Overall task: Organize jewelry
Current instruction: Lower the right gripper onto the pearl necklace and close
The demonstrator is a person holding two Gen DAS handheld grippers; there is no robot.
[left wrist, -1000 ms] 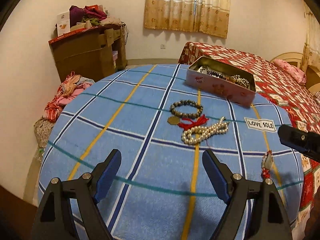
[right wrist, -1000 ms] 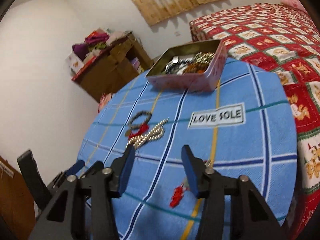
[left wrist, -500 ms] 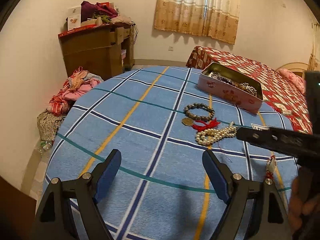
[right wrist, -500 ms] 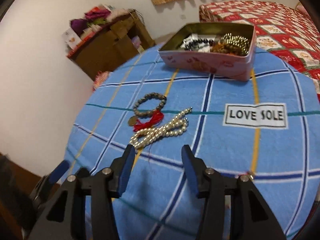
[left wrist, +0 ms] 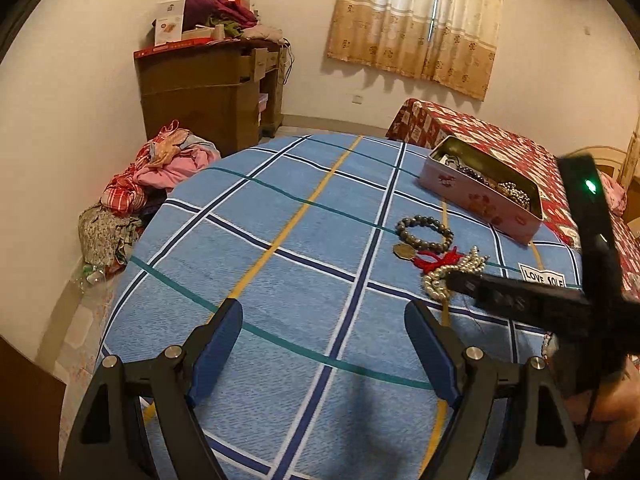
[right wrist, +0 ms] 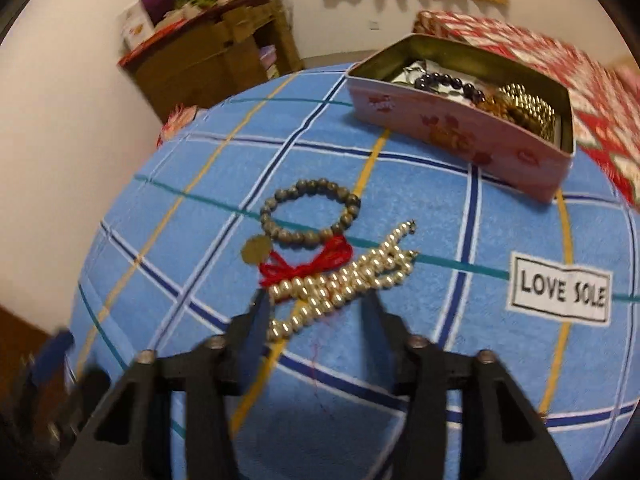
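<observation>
Blue plaid cloth [right wrist: 400, 360] is carrying the pearls [right wrist: 340, 284], lying beside a bracelet [right wrist: 310, 216], short of the tin [right wrist: 460, 136]. Right gripper [right wrist: 316, 312] is straddling them, jaws apart, likely for pickup; left gripper [left wrist: 324, 344] is hovering wide, empty.

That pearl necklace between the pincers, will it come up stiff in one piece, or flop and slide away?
Probably floppy: the pearl necklace lies folded in loose loops on the blanket, so its ends would likely dangle. The round, glossy beads may slip between the right gripper's open fingers. It touches the red tassel, which might drag along.
</observation>
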